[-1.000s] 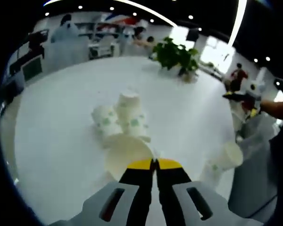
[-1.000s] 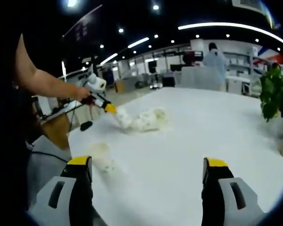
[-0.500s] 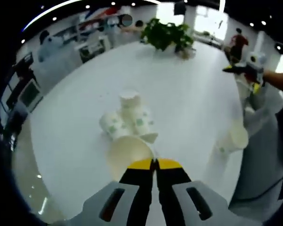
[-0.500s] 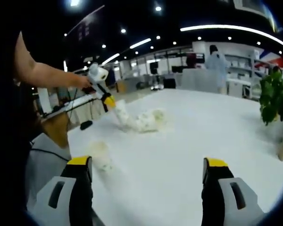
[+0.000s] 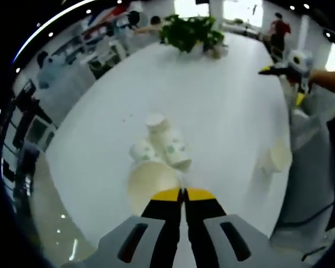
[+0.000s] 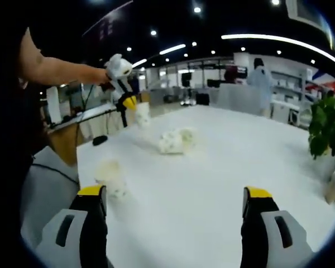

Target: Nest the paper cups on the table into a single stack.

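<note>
White table [image 5: 229,95], glossy. Held paper cup [image 5: 152,181] cream-white inside and on the rim. Two lying cups [image 5: 163,142] just beyond it white with a green leaf print. Lone cup [image 5: 274,158] at right near the table edge pale cream-white. Left gripper [image 5: 182,195] has yellow tips over black jaws on a grey body; right gripper [image 6: 176,195] the same yellow, black and grey. Potted plant [image 5: 188,32] at the far end dark green. Far person [image 5: 278,29] in a red top. Person [image 6: 262,81] in the right gripper view in pale blue-white.
</note>
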A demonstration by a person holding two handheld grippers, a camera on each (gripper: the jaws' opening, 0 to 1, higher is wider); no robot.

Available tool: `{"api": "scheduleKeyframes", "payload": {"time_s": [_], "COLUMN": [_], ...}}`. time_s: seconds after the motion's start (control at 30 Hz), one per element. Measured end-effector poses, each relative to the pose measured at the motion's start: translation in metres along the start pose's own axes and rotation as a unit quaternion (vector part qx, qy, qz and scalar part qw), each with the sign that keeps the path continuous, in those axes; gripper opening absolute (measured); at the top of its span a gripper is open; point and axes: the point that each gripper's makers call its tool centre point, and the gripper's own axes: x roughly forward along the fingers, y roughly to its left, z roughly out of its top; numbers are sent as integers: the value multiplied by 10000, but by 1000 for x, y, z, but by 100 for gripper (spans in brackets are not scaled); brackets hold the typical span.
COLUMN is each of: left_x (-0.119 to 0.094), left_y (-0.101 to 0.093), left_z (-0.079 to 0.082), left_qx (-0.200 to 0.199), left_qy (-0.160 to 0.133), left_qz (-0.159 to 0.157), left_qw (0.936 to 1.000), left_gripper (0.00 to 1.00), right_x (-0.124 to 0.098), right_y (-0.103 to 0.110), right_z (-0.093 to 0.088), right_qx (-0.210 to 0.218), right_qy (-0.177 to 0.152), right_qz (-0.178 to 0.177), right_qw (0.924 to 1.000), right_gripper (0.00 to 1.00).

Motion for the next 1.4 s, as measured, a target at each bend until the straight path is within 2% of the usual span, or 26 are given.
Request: {"api": "scheduleKeyframes", "payload": {"time_s": [0.23, 0.33, 0.43, 0.9, 1.1, 1.27, 1.4], "left_x": [-16, -20, -25, -23, -25, -24, -26], "left_y": [-8, -11, -16, -57, -67, -79, -87], "left_z": [22, 27, 32, 41, 51, 54, 62], "left_qx": [199, 277, 189, 552, 662, 787, 818], "left_qy": [16, 61, 35, 382, 393, 553, 508], "left_qz": [29, -6, -32, -132, -87, -93, -89], "left_qw": [9998, 9996, 9998, 9977, 9970, 9953, 9953], "left_gripper": [0, 0, 0, 0, 0, 0, 0], "right_x": [4, 5, 6, 6, 7, 7, 7], "right_y": [-6, -5, -3, 1, 2, 3, 3], "right_z": [2, 2, 4, 5, 4, 4, 4], "right_qx": [-119, -158, -154, -122, -112, -126, -117], "right_qy": [44, 61, 40, -2, -9, -7, -12], "right_qz": [5, 33, 62, 136, 154, 190, 208], "right_qw": [9999, 9999, 9999, 9998, 9998, 9997, 9997], "right_gripper": [100, 100, 100, 100, 100, 100, 100]}}
